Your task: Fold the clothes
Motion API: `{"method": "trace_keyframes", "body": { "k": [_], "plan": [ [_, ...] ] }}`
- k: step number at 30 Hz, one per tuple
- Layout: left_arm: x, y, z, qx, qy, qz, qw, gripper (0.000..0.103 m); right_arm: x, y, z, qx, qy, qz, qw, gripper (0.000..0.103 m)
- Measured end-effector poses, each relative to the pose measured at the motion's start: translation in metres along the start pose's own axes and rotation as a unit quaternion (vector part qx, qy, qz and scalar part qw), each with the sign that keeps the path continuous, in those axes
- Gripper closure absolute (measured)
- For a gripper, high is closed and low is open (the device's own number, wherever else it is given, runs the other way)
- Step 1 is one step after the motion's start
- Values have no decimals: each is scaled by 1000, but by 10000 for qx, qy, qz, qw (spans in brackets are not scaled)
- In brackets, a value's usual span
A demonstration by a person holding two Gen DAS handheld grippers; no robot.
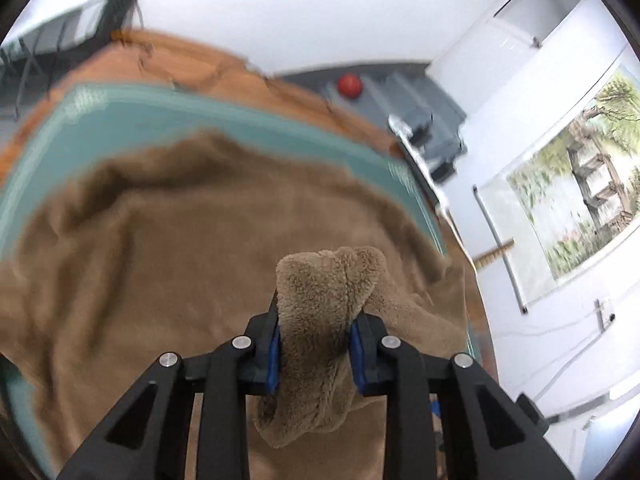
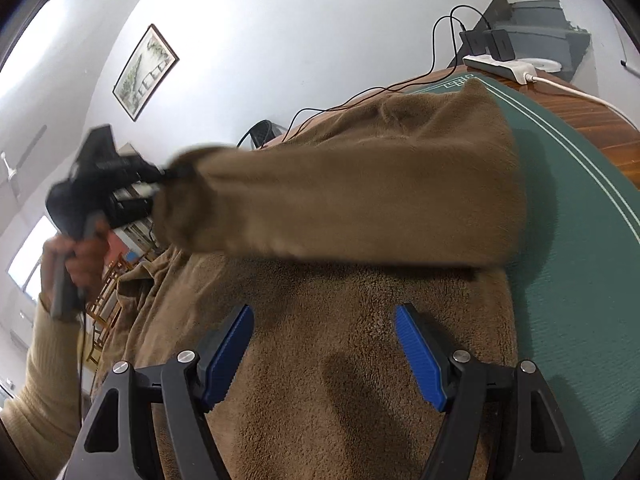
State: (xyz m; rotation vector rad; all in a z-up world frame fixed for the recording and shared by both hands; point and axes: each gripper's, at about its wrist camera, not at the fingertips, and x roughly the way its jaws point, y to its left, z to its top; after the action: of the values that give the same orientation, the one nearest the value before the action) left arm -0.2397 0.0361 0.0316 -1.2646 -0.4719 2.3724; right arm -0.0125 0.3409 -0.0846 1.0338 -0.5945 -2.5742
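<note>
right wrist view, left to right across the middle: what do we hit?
Hand gripping the left gripper → lifted brown fleece sleeve, stretched from that gripper → green mat → wooden table edge.

No text, label, brand, number or sign can be read in either view; the white markings printed at the corner of the green mat point(image 2: 580, 208) are too small and blurred for any characters to be made out.
</note>
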Motion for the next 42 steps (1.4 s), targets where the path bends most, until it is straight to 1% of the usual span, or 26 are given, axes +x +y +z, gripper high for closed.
{"method": "trace_keyframes", "body": {
  "k": [3, 5, 7, 10, 11, 12, 14, 16, 18, 19, 20, 22, 23, 24, 27, 29, 34, 37, 39, 41, 42],
  "plan": [
    [-20, 17, 14, 45, -348, 366, 9987, 73, 1, -3, -1, 56, 26, -10, 10000, 28],
    [-26, 33, 17, 57, -405, 665, 9969, 72, 3, -3, 0, 76, 55, -31, 10000, 28],
    [-23, 46, 15, 124, -362, 1075, 9935, 72, 5, -3, 0, 60, 87, -87, 9999, 28],
    [-13, 65, 7, 239, -230, 1653, 9857, 68, 7, -2, -1, 19, 139, -195, 9997, 28],
    [-7, 70, 2, 294, -144, 1836, 9824, 65, 8, -2, -1, 6, 156, -232, 9996, 28],
    [2, 74, -2, 355, -44, 2025, 9786, 56, 8, -1, -1, -10, 173, -273, 9995, 28],
    [15, 81, -12, 459, 108, 2305, 9719, 45, 11, 2, -2, -61, 204, -404, 9990, 28],
    [27, 89, -22, 564, 246, 2548, 9650, 42, 12, 4, -2, -132, 228, -530, 9982, 28],
    [35, 93, -30, 685, 331, 2773, 9578, 33, 14, 8, -2, -212, 252, -676, 9972, 28],
    [38, 95, -34, 770, 338, 2914, 9529, 31, 15, 10, -2, -263, 273, -749, 9965, 28],
    [39, 95, -37, 895, 310, 3096, 9462, 27, 16, 12, -2, -314, 292, -823, 9957, 28],
    [41, 94, -42, 1174, 235, 3446, 9311, 22, 18, 16, -3, -431, 323, -980, 9937, 28],
    [41, 93, -44, 1294, 186, 3578, 9246, 22, 19, 18, -3, -492, 340, -1061, 9926, 28],
    [39, 92, -45, 1370, 137, 3665, 9202, 22, 19, 19, -3, -524, 350, -1107, 9919, 28],
    [32, 90, -46, 1459, -10, 3780, 9142, 22, 21, 20, -2, -608, 372, -1242, 9897, 28],
    [25, 88, -46, 1411, -134, 3817, 9134, 22, 20, 20, -3, -644, 381, -1300, 9887, 28],
    [4, 82, -50, 1179, -600, 3838, 9139, 22, 24, 25, -4, -732, 403, -1443, 9860, 28],
    [-10, 77, -53, 1131, -877, 3827, 9127, 22, 25, 27, -5, -791, 426, -1520, 9843, 28],
    [-17, 77, -52, 1052, -935, 3848, 9122, 22, 27, 29, -5, -839, 448, -1577, 9829, 27],
    [-20, 80, -51, 953, -896, 3883, 9122, 22, 28, 30, -5, -886, 469, -1619, 9817, 25],
    [-22, 82, -52, 902, -868, 3853, 9143, 22, 28, 31, -5, -899, 474, -1639, 9812, 25]
  ]
}}
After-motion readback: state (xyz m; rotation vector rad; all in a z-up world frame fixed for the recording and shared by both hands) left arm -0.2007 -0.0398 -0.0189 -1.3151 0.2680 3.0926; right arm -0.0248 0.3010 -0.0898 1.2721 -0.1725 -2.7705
